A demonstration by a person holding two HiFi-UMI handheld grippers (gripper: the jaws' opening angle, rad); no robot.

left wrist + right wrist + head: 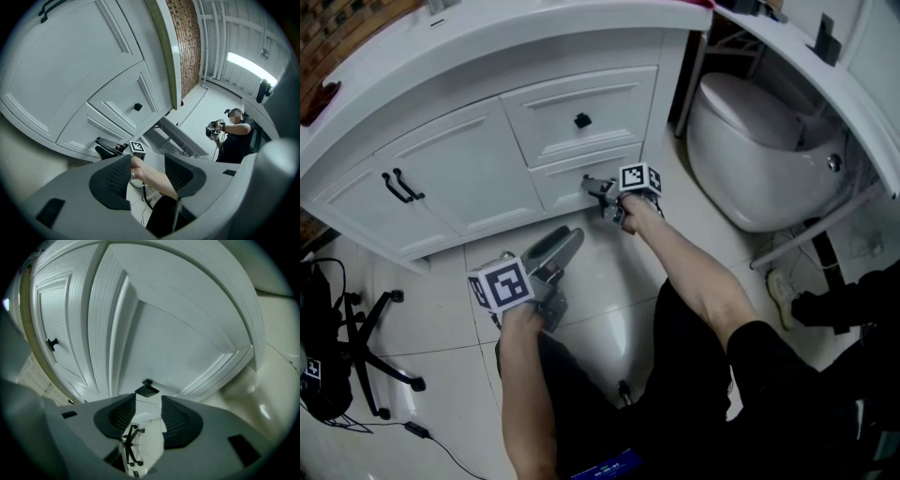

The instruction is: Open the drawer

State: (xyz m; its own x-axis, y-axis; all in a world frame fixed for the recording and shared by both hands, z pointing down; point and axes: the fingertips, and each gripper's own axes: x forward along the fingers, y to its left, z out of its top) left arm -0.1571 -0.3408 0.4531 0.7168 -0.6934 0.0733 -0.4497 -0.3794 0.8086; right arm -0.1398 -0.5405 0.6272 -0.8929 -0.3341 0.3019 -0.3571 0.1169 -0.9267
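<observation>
Head view first: I've got the lower white panelled drawer (567, 180) at the bottom of the white vanity cabinet (441, 178). It is just above the floor and directly under the upper white drawer (609, 98). Its long axis runs sideways along the cabinet face, climbing a little to the right in this view, and its front faces out toward me. It looks flush with the frame, not pulled out.

My right gripper (592, 186) is up close to that front, pointing into it. In the right gripper view the jaws stand wide apart. The small black knob (147, 390) sits just past their tips, lined up with the gap. The pads aren't pressing on it, so nothing is held.

The left gripper (567, 240) hangs over the glossy pale floor tiles (609, 281), apart from the cabinet, with its jaws spread and empty. In its own view I see only my right forearm through the gap.

Now edges. To the drawer's right the cabinet ends at a corner, and the white ceramic toilet (759, 150) stands near it. To the left are the cabinet doors with black bar handles (401, 186). A black wheeled chair base (370, 352) sits well off on that side. In front of the drawer there's open tile between the cabinet and my legs.
</observation>
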